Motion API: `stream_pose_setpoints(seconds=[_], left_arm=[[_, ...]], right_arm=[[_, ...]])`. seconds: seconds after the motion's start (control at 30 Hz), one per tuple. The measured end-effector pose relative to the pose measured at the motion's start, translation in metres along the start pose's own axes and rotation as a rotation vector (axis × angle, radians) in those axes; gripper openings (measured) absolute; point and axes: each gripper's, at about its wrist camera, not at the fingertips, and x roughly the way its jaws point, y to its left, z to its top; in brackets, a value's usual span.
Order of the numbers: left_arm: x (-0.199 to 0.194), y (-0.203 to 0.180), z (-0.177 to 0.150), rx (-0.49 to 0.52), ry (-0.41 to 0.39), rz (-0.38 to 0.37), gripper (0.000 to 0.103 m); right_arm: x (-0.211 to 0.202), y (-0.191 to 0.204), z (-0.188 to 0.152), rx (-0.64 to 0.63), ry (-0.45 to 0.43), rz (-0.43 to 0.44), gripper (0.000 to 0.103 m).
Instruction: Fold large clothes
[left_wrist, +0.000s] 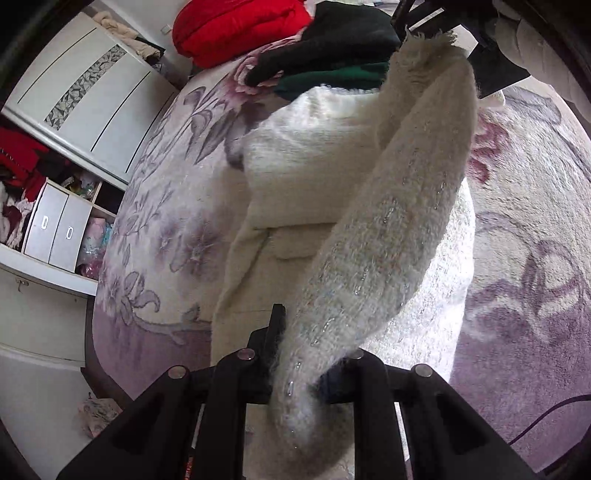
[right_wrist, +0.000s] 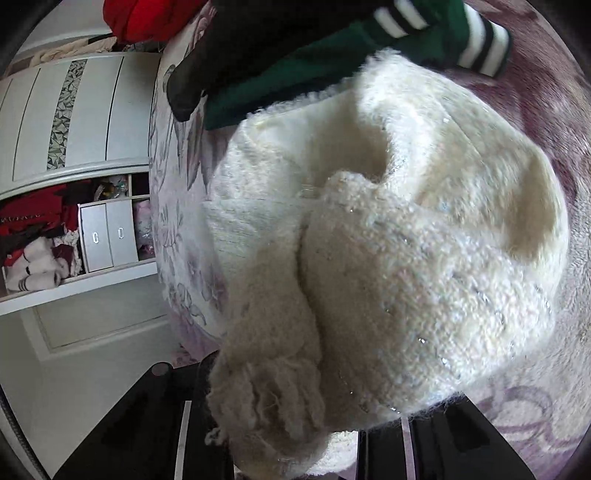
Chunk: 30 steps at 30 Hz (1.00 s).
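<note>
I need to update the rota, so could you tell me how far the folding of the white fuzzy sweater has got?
Done: the white sweater body lies spread on the floral bed cover. In hand: the left gripper and right gripper each grip it, a sleeve lifted between them. Left: every fold.

The left hand-held gripper (left_wrist: 295, 373) points steeply down, its jaws closed tight on the cream sweater (left_wrist: 388, 221). The right hand-held gripper (right_wrist: 295, 398) also tilts down, its jaws pinching a bunched edge of the same garment.
</note>
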Motion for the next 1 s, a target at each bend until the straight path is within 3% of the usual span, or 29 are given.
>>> stream_pose_setpoints(seconds=[0.37,0.67,0.9,0.93,1.0], left_arm=[[0.036,0.067,-0.02,-0.064,0.005,-0.074,0.013],[0.058,0.095,-0.037,-0.109,0.035,-0.124,0.013],[0.093,0.129,-0.055,-0.229,0.132,-0.223,0.014],[0.101,0.133,-0.059,-0.249,0.157,-0.244,0.019],[0.129,0.145,-0.073,-0.329,0.242,-0.328,0.024]], right_arm=[[0.059,0.078,0.001,-0.016,-0.001,-0.13,0.027],[0.096,0.104,0.004,-0.037,0.025,-0.201,0.027],[0.148,0.139,0.011,-0.071,0.076,-0.286,0.027],[0.162,0.147,0.013,-0.091,0.096,-0.327,0.028],[0.187,0.158,0.016,-0.11,0.137,-0.395,0.044]])
